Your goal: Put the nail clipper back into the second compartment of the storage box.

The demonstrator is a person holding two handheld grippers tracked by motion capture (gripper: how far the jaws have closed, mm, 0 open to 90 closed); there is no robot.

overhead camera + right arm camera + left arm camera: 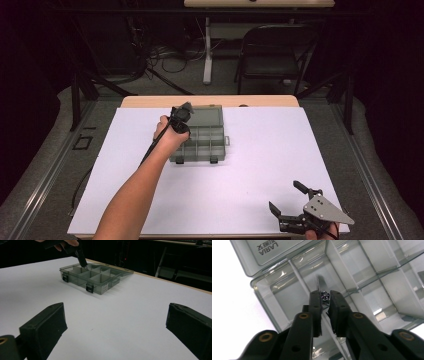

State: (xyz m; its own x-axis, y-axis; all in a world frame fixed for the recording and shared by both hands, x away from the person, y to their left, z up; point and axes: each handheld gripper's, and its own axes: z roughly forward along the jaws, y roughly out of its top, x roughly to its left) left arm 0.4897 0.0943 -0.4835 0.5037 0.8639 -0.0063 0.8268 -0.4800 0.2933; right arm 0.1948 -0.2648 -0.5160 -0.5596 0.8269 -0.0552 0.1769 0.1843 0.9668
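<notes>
A clear grey compartment box lies open on the white table cover, its lid folded back. My left gripper reaches down into a compartment at the box's left rear. In the left gripper view its jaws are shut on a small shiny metal part just above a divider of the box. The right gripper view shows the box from the side with the left gripper's tip dipping into it. My right gripper rests near the table's front right edge, jaws wide open with nothing between them.
The white sheet covers most of the table, with a wooden strip showing at the far edge. Beyond the table stand a black folding chair, a white table leg and floor cables.
</notes>
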